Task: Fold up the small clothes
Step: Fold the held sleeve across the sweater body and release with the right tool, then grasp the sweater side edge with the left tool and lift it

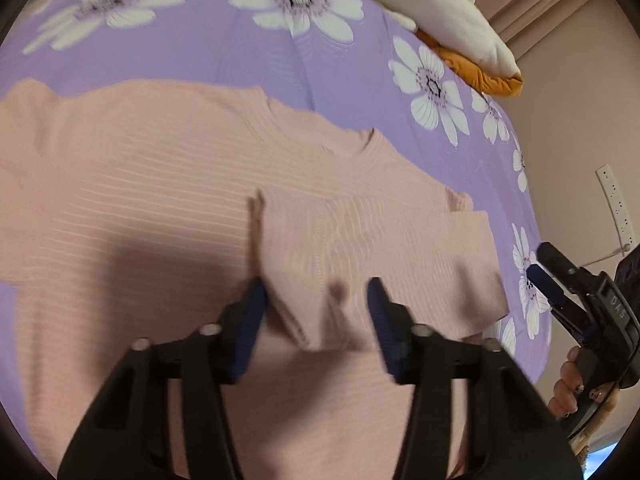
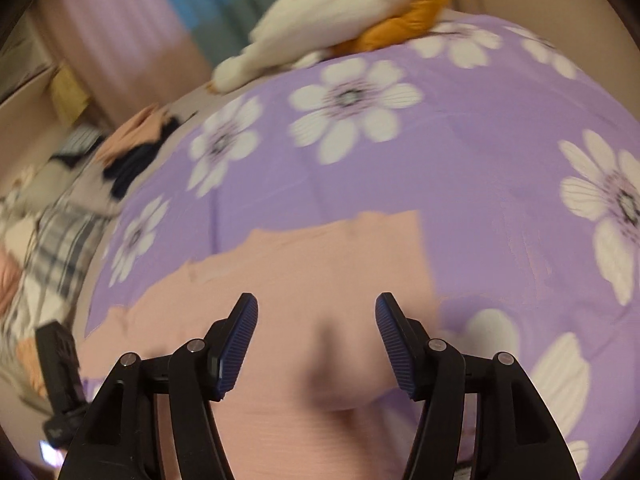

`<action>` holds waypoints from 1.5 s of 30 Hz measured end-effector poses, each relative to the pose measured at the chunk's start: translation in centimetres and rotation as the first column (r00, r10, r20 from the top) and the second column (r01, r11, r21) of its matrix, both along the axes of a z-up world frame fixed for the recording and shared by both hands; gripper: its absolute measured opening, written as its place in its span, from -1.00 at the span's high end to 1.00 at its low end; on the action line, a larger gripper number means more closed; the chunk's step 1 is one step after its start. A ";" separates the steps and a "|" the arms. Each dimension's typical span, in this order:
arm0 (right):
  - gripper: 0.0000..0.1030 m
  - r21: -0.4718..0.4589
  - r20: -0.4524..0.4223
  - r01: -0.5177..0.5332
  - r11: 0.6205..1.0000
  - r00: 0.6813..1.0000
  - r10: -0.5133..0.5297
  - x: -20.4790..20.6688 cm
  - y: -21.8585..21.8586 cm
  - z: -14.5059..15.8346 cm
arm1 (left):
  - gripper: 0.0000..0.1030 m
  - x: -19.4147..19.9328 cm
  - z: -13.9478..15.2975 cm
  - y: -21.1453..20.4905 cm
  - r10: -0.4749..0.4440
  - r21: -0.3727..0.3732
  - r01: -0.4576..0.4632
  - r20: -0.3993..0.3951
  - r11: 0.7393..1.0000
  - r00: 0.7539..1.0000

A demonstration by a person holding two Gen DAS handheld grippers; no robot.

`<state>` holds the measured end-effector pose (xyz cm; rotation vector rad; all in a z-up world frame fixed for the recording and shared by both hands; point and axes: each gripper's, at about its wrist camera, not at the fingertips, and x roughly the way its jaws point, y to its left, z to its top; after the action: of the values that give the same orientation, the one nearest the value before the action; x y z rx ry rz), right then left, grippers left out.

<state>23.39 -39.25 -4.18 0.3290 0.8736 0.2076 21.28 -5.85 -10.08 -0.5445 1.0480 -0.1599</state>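
Note:
A pink ribbed short-sleeved top (image 1: 168, 184) lies flat on the purple flowered bedsheet (image 1: 208, 52), its right sleeve (image 1: 380, 256) folded in over the body. My left gripper (image 1: 316, 320) is open just above the folded sleeve's lower edge, holding nothing. My right gripper (image 2: 316, 332) is open above the same top (image 2: 304, 280), which is blurred in the right wrist view; it also shows at the right edge of the left wrist view (image 1: 560, 280), off the shirt over the bed's edge.
A white and mustard bundle of cloth (image 1: 452, 20) lies at the bed's far corner, seen too in the right wrist view (image 2: 340, 20). A heap of other clothes (image 2: 60, 208) lies at the left. A wall socket strip (image 1: 616, 208) is beyond the bed.

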 end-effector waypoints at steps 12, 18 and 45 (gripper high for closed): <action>-0.18 0.132 -0.054 0.123 0.984 0.992 -0.117 0.3 -5.0 -1.3 | 0.91 0.4 3.4 0.6 0.069 0.010 -0.070 0.107 0.997 0.992; -0.18 0.138 -0.066 0.107 0.985 0.993 -0.098 0.5 -4.9 -1.8 | 0.91 0.8 6.9 2.9 0.116 0.015 -0.121 0.183 0.993 0.976; -0.03 0.118 -0.159 -0.011 0.993 0.987 0.029 2.9 -0.1 -5.3 | 0.91 -1.5 6.9 12.2 0.310 0.120 -0.333 0.179 0.935 0.934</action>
<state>26.33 -39.31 -9.51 0.4512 1.0261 0.2542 19.74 6.36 -3.19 -0.5519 0.7965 0.1628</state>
